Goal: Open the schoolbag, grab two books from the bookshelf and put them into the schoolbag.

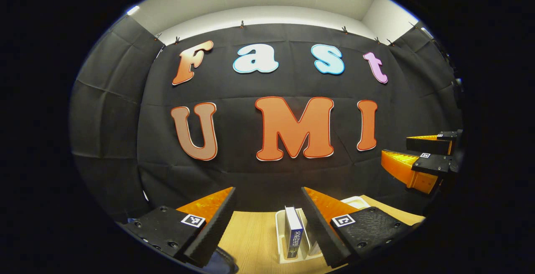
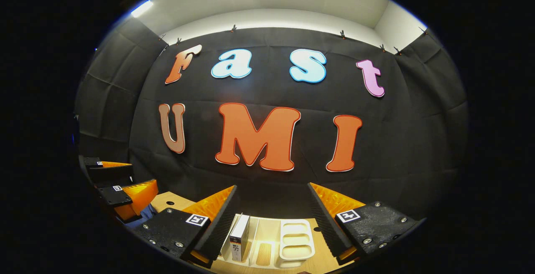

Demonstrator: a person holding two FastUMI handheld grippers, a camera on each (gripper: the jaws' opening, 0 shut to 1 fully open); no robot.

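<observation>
Both grippers hang high over the tabletop point(image 1: 255, 240), facing the booth wall, so the job looks to be at its start, or between steps. The left gripper point(image 1: 267, 224) has its fingers spread wide and holds nothing; the right gripper point(image 2: 271, 219) is likewise released and bare. The bookshelf point(image 1: 281, 240), a pale slotted rack, sits at 6 o'clock in the left gripper view, with a blue-spined book point(image 1: 294, 232) upright in it between the fingers. In the right gripper view a white book point(image 2: 240, 237) stands at 7 o'clock. The schoolbag may be the dark shape at the lower edge of the left gripper view, but I cannot tell. Next, I judge, both must descend. The spine lettering is too small to make out.
</observation>
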